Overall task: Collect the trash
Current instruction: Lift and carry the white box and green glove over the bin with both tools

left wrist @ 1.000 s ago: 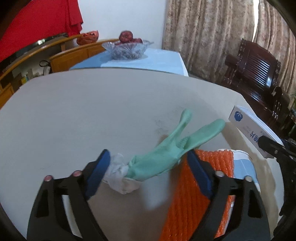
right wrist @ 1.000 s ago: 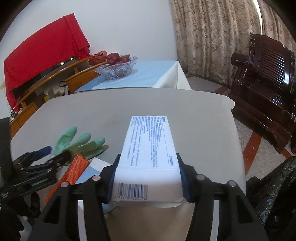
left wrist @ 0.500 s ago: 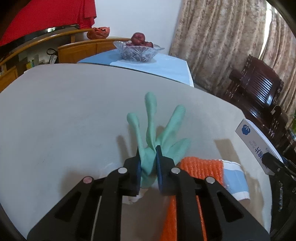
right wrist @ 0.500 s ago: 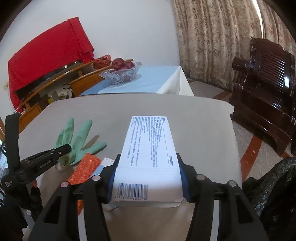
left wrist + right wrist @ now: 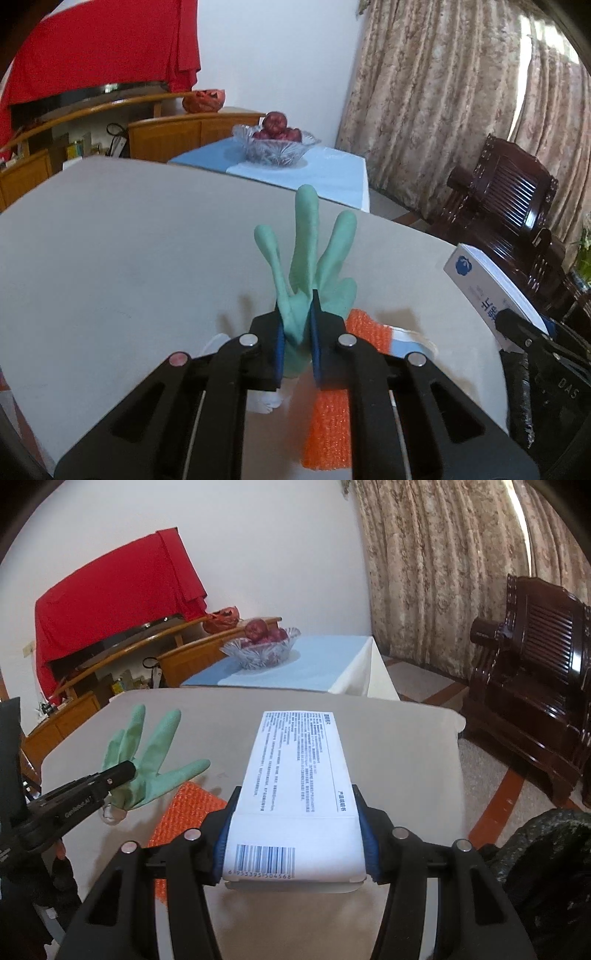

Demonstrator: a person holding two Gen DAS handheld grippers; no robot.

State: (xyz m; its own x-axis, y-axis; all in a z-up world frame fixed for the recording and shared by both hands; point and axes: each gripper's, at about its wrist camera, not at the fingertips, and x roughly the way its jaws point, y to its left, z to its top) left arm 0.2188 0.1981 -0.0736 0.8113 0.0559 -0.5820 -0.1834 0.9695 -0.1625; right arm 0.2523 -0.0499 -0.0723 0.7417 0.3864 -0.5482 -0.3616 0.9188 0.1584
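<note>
My left gripper [image 5: 295,314] is shut on a green rubber glove [image 5: 310,251] and holds it lifted above the beige table [image 5: 110,240], its fingers pointing up. The glove also shows in the right wrist view [image 5: 147,760], with the left gripper [image 5: 125,771] pinching its palm. My right gripper [image 5: 295,805] is shut on a white printed box [image 5: 299,775] held above the table; the box shows at the right in the left wrist view [image 5: 484,288]. An orange mesh piece [image 5: 332,406] lies on the table under the left gripper, also seen in the right wrist view [image 5: 188,808].
A crumpled white scrap [image 5: 262,402] and a blue-white wrapper [image 5: 406,341] lie by the mesh. A black trash bag [image 5: 546,878] sits low at the right. A glass fruit bowl [image 5: 275,147] stands on a blue-clothed table behind. A dark wooden armchair [image 5: 535,675] stands at the right.
My left gripper closed on the green glove and lifted it off the table, so its fingers now stand upright. The right gripper kept holding the box, raised slightly.
</note>
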